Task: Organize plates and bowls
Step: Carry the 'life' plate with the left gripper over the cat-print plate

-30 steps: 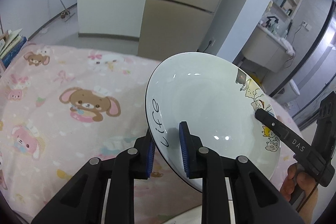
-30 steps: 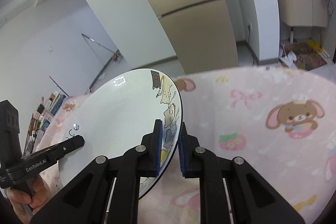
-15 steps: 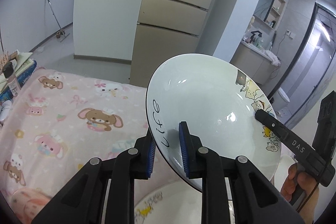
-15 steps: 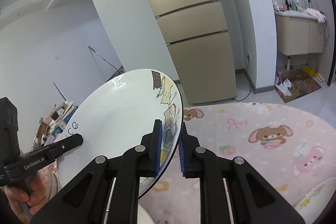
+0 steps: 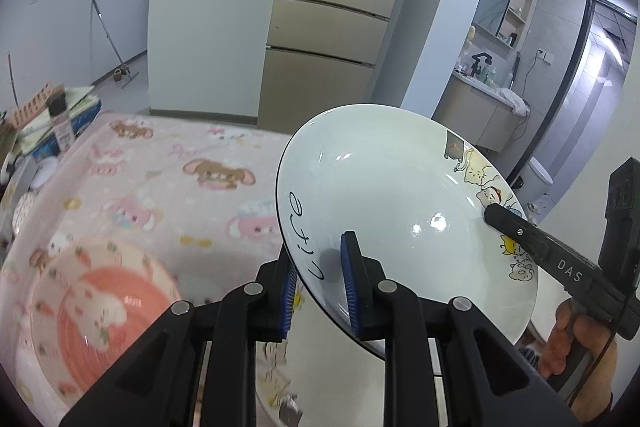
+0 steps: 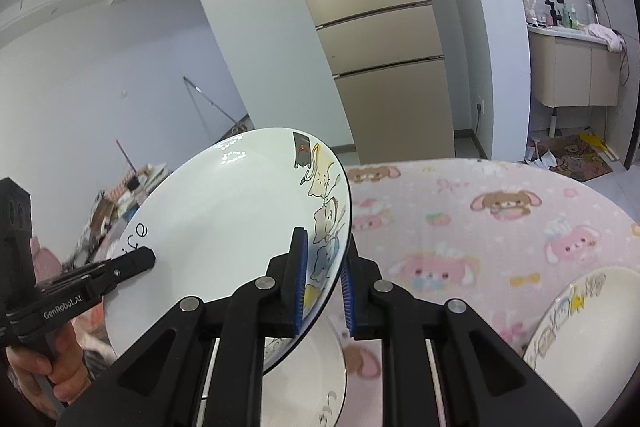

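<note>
A white plate point(image 5: 392, 195) with cat drawings and black lettering hangs tilted above the table, held from both sides. My left gripper point(image 5: 318, 283) is shut on its lettered rim. My right gripper point(image 6: 324, 279) is shut on the cat-decorated rim of the same plate point(image 6: 232, 211). In the left wrist view the right gripper point(image 5: 496, 215) reaches in from the right, with a hand below it. In the right wrist view the left gripper point(image 6: 144, 257) comes in from the left. An orange-and-pink bowl point(image 5: 96, 303) sits on the table at lower left.
The table wears a pink cartoon tablecloth point(image 6: 480, 227). Another white plate point(image 6: 316, 367) lies under the held one, and a decorated dish point(image 6: 580, 327) sits at the right. Books and a small bottle point(image 5: 60, 123) crowd the far left edge. A beige fridge point(image 6: 384, 67) stands behind.
Both grippers have risen and drawn back with the plate between them. More of the table shows now, and the orange bowl and lower plates have come into view.
</note>
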`<state>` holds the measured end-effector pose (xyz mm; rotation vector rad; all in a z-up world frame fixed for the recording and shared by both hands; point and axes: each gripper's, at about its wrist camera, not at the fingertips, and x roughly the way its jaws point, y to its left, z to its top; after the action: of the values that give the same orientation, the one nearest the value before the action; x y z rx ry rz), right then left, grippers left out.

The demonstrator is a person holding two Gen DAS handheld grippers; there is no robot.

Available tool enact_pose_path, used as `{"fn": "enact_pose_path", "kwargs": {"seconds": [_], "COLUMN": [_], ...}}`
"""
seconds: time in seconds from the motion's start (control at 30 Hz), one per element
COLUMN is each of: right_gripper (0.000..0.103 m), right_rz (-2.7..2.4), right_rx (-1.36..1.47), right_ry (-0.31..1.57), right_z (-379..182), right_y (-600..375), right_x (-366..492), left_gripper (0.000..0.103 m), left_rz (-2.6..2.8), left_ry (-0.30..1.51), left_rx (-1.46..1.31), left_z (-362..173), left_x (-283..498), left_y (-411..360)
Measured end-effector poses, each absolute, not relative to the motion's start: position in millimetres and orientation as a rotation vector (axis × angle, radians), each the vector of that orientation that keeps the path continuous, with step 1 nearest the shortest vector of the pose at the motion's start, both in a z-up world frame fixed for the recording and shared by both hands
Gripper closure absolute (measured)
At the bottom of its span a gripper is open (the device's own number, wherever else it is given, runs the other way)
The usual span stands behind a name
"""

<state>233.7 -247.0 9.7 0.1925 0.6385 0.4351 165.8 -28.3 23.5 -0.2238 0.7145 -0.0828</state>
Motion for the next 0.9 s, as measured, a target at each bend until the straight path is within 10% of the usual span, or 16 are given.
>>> {"fn": "enact_pose_path", "kwargs": {"seconds": [0.9], "right_gripper": [0.087], "right_rz": [0.476], "right_rx": [0.139], "right_ry": [0.829], "right_z": [-43], "right_y": [-249], "right_x": [225], "left_gripper": [0.079], "left_rz": [-0.077], "left_ry": [0.863], "left_rx": [-0.166], "left_z": [-35], "left_x": [155], "left_y": [-37]}}
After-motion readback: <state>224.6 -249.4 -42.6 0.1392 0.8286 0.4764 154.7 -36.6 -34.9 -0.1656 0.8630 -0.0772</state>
